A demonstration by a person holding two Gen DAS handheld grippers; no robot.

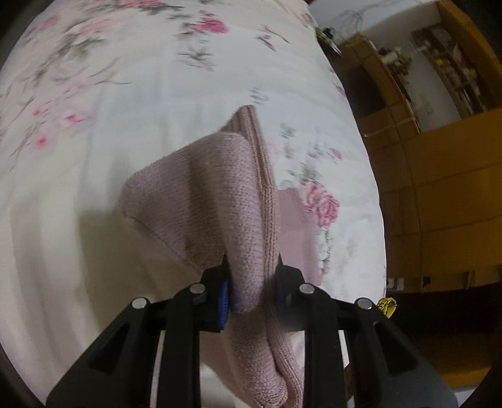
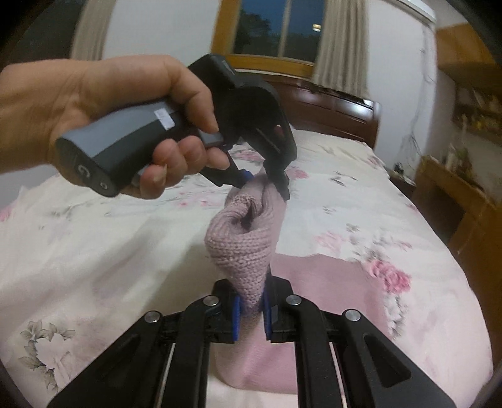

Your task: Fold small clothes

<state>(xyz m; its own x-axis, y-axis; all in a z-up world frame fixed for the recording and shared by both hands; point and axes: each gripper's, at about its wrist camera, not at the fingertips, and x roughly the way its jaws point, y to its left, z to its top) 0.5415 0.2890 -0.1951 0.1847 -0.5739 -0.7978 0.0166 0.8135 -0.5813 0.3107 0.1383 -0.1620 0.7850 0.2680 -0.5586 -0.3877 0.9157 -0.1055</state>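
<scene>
A small dusty-pink knitted garment [image 1: 219, 194] hangs bunched above the bed, held at two ends. In the left wrist view my left gripper [image 1: 252, 282] is shut on a fold of it, the knit drooping past the fingers toward the camera. From the right wrist camera the same garment [image 2: 244, 241] is stretched between both tools: my right gripper [image 2: 251, 310] is shut on its near end, and the left gripper [image 2: 266, 180], held by a hand [image 2: 94, 110], pinches the far end. The lower part of the garment [image 2: 329, 301] lies on the bed.
A bed with a white floral sheet [image 2: 94, 251] fills both views. A dark wooden headboard [image 2: 339, 110] and a curtained window [image 2: 279, 28] stand behind it. Wooden cabinets and shelves [image 1: 439, 188] line the bed's right side.
</scene>
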